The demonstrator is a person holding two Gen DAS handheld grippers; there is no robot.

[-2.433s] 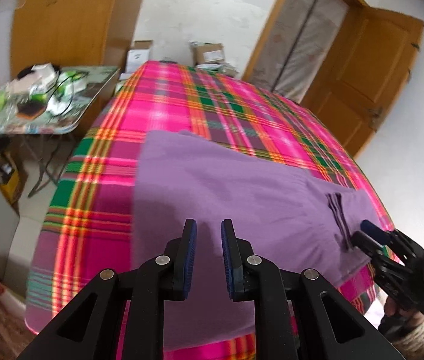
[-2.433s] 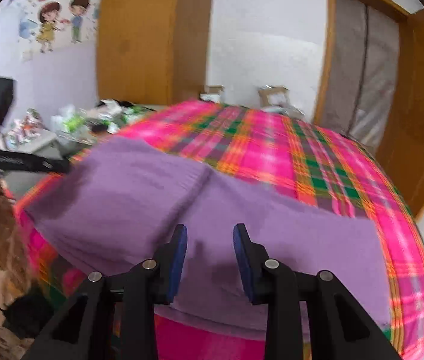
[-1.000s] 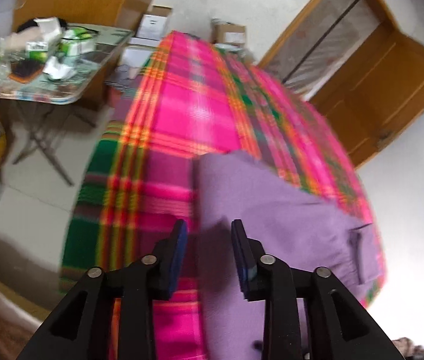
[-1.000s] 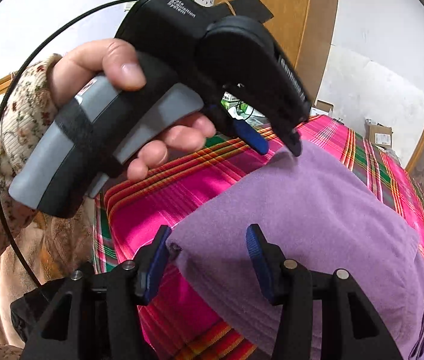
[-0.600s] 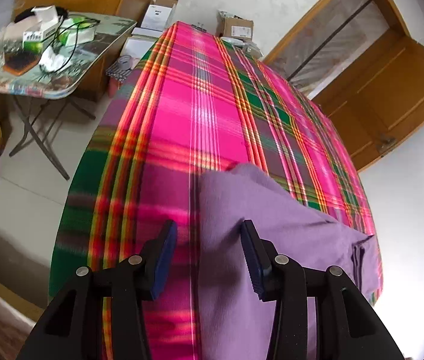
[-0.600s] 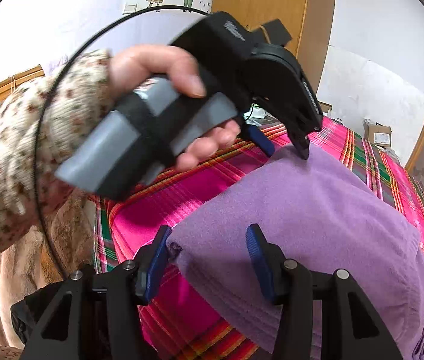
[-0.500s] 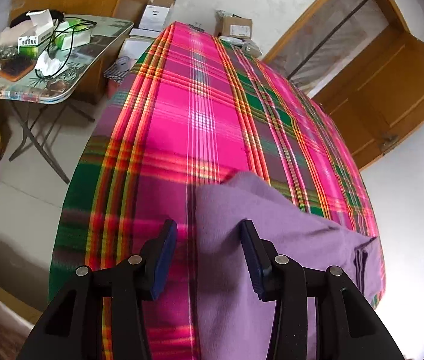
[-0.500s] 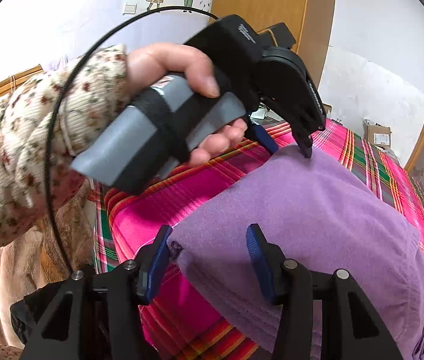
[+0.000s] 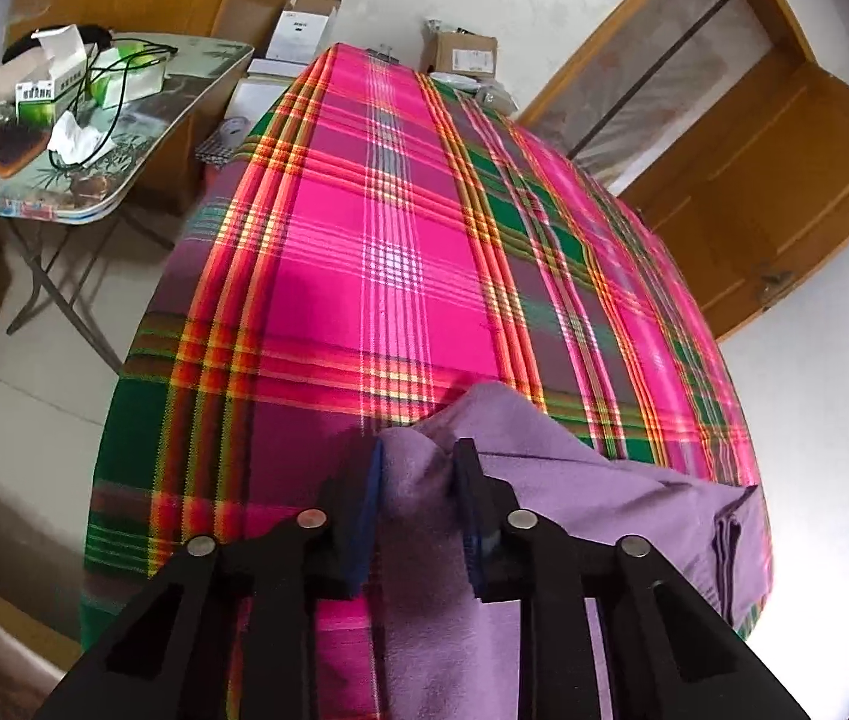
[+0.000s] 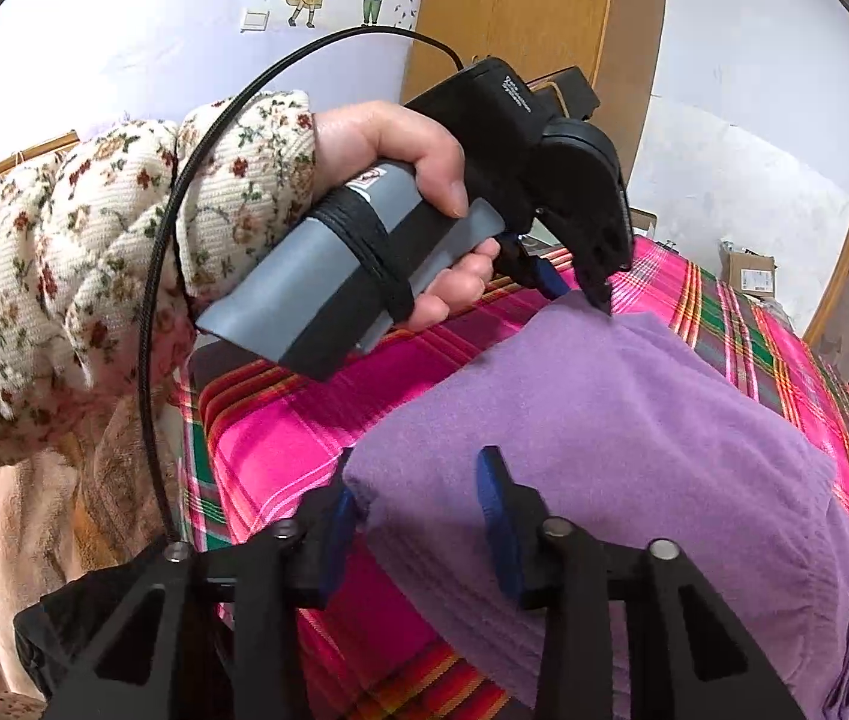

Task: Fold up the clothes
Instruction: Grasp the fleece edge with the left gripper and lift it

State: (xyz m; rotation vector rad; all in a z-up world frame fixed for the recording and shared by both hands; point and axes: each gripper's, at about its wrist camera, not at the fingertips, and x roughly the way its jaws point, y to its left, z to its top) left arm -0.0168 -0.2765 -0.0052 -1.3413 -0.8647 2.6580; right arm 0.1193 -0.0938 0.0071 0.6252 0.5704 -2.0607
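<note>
Left wrist view: left gripper (image 9: 418, 468) has purple cloth (image 9: 574, 480) bunched between its jaws, jaws closed onto the fold; cloth trails back and to the right of them over the plaid bedcover (image 9: 364, 252). Cluttered table (image 9: 124, 138) far ahead-left of the jaws. Right wrist view: right gripper (image 10: 418, 492), jaws apart, straddling the near corner of the cloth, not clamped. Ahead of them a hand (image 10: 418, 180) in a floral sleeve (image 10: 124, 228) holds the left gripper, tips pinching the far corner

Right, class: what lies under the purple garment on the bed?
Under the purple garment is the pink plaid bedspread, visible all around it. Whatever sits directly beneath the cloth is covered. The left gripper pinches one corner.
</note>
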